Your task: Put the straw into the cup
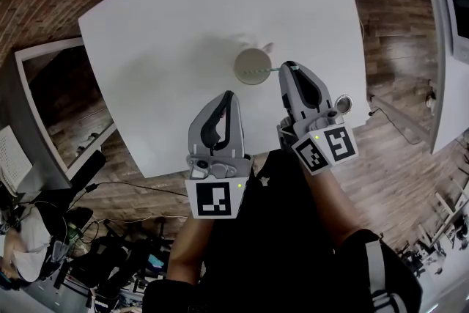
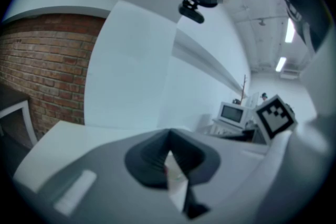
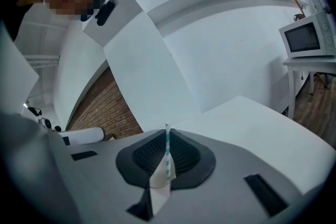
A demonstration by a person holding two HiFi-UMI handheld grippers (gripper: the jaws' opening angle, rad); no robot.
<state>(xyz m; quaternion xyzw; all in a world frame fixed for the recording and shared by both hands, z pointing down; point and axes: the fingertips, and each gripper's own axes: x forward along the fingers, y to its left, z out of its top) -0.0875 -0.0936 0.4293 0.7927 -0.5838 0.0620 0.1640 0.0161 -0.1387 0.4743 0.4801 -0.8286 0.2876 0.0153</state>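
Note:
A pale cup (image 1: 251, 66) stands upright on the white table (image 1: 146, 40), seen from above. My right gripper (image 1: 285, 69) is just right of the cup, shut on a green-striped straw (image 1: 267, 71) whose end reaches over the cup's rim. In the right gripper view the jaws (image 3: 167, 136) pinch the straw (image 3: 168, 147), with white paper wrapper (image 3: 159, 183) still around its lower part. My left gripper (image 1: 228, 96) hovers over the table in front of the cup, a little to its left. It is shut (image 2: 169, 140) on a scrap of white paper wrapper (image 2: 176, 180).
The table's front edge runs under both grippers, with wooden floor (image 1: 396, 48) to the right and below. A microwave (image 3: 307, 34) sits on a stand at the right. A brick wall (image 2: 47, 65) lies to the left, and cluttered equipment (image 1: 44, 245) stands at lower left.

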